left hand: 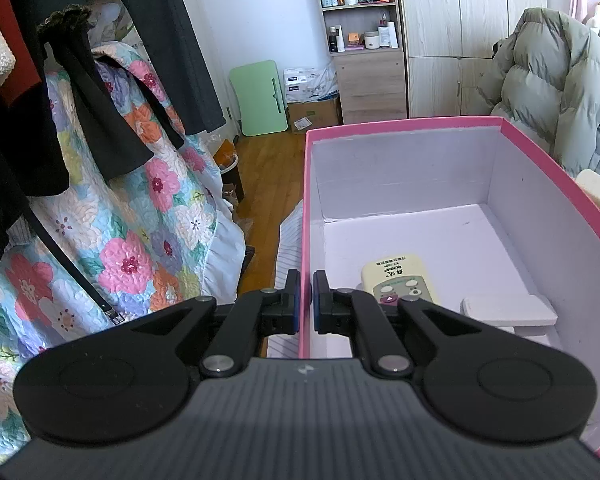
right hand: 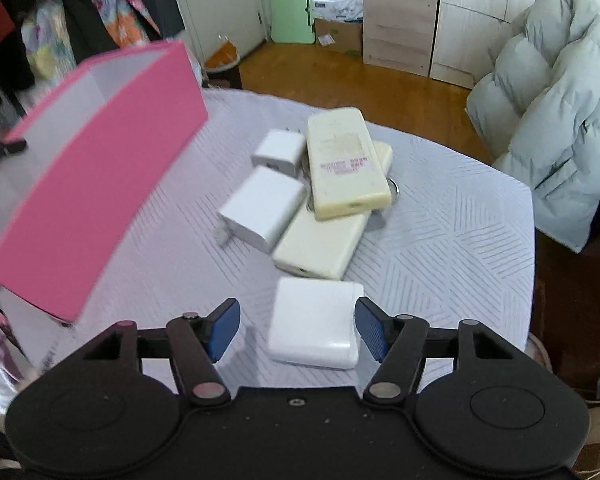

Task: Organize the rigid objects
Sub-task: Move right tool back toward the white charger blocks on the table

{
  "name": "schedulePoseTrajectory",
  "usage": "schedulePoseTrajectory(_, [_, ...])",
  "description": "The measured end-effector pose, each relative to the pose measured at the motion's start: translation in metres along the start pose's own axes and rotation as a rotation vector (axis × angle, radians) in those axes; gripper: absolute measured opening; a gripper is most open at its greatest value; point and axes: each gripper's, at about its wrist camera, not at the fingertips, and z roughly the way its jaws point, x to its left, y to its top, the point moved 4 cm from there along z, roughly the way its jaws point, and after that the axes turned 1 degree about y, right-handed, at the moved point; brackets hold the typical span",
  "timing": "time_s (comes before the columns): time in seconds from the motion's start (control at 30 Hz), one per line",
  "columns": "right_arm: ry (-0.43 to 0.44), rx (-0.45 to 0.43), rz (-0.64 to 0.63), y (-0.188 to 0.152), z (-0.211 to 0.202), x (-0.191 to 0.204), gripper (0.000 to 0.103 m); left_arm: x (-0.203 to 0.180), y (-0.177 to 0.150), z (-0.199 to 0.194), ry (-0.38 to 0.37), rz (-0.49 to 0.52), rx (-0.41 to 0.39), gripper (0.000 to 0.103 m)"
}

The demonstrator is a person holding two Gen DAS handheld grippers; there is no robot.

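On the table [right hand: 460, 240] I counted three white chargers, the nearest [right hand: 315, 322] lying between my right claw [right hand: 297, 330] pads, which stood spread and clear of it, and two more, [right hand: 262, 208] and [right hand: 279, 151], just beyond. Beside those lay two cream power banks, one [right hand: 346, 168] stacked across the other [right hand: 320, 250]. The pink box [left hand: 404, 125] stood to the left on the same table; inside it I saw one remote control [left hand: 396, 278] and one flat white item [left hand: 508, 310] next to it. My left claw [left hand: 306, 302] was pinching the box's near left wall. One grey puffer jacket [right hand: 548, 120] hung beyond the table.
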Motion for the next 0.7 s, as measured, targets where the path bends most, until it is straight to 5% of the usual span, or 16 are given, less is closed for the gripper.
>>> schedulePoseTrajectory(0.33, [-0.066,0.009,-0.056,-0.005,0.019,0.0,0.075,-0.001,0.0,0.0,0.002,-0.004,0.001,0.005])
schedulePoseTrajectory(0.47, [-0.121,-0.045,-0.097,-0.006,0.02,0.006,0.065,0.0,0.0,0.001,0.001,-0.008,0.007,0.005])
schedulePoseTrajectory(0.7, [-0.079,-0.094,-0.038,-0.003,0.004,0.006,0.062,0.001,0.0,0.002,-0.007,-0.014,0.007,0.005])
